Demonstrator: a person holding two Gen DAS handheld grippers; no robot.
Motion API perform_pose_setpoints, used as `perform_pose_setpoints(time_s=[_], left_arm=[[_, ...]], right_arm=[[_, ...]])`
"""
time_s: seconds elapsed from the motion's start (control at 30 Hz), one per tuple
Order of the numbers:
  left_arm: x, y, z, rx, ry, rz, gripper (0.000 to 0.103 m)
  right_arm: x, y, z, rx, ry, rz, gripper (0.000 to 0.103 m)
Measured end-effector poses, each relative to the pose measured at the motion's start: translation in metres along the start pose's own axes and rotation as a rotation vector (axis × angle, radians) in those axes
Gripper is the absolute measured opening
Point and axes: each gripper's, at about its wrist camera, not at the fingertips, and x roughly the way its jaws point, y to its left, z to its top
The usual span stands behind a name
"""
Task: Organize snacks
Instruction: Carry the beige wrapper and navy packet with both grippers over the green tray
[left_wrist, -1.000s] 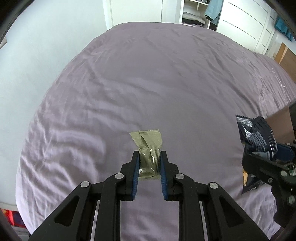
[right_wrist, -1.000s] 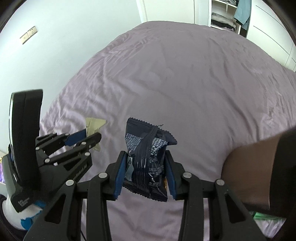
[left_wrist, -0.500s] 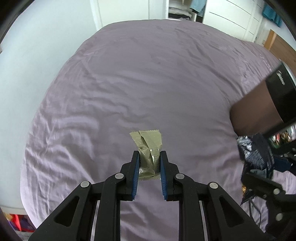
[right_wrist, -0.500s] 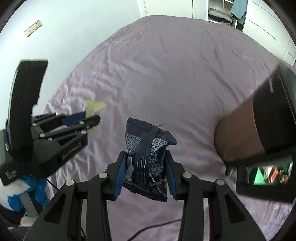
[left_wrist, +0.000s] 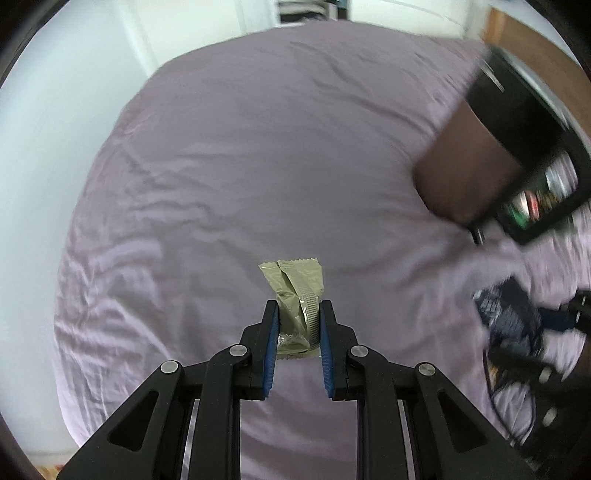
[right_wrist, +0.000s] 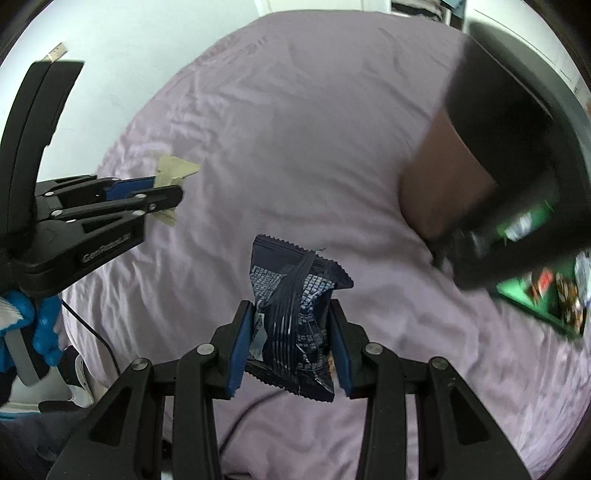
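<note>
Olive packet (left_wrist: 295, 295) upright, lengthwise between fingers (left_wrist: 271, 345)

A home bedroom: lilac-sheeted bed (left_wrist: 258, 166), white wardrobe doors (right_wrist: 554, 51), shelves of folded clothes (left_wrist: 306, 7).

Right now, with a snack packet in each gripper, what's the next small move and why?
Probably carry both toward the dark box at the right and drop them in. The left gripper is shut on the olive packet, the right gripper on the dark blue packet, both above the purple bedsheet; the box, tipped on its side, already shows snacks.
</note>
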Motion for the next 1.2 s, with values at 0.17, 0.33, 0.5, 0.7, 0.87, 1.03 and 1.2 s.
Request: perform_pose_setpoints(time_s=[0.17, 0.33, 0.5, 0.7, 0.87, 1.03, 1.2], left_arm=[[0.007, -0.051, -0.026, 0.148, 0.076, -0.055, 0.017], [0.012, -0.128, -0.047, 0.345, 0.119, -0.138, 0.017], [0.002, -0.203, -0.041, 0.484, 0.088, -0.219, 0.017], [-0.011, -0.277, 0.014, 0.483, -0.003, -0.29, 0.017], [-0.006, -0.317, 0.064, 0.428, -0.061, -0.301, 0.017], [0.027, -0.337, 0.109, 0.351, -0.072, -0.281, 0.017], [0.067, -0.348, 0.132, 0.279, -0.046, -0.235, 0.017]], right_arm=[[-0.012, -0.048, -0.043, 0.108, 0.036, -0.051, 0.0], [-0.032, -0.104, -0.081, 0.225, 0.043, -0.123, 0.0], [-0.056, -0.167, -0.095, 0.332, -0.007, -0.194, 0.0], [-0.081, -0.237, -0.083, 0.39, -0.099, -0.268, 0.0], [-0.083, -0.275, -0.062, 0.369, -0.15, -0.291, 0.0], [-0.07, -0.306, -0.039, 0.339, -0.179, -0.283, 0.0], [-0.044, -0.332, -0.019, 0.329, -0.183, -0.259, 0.0]])
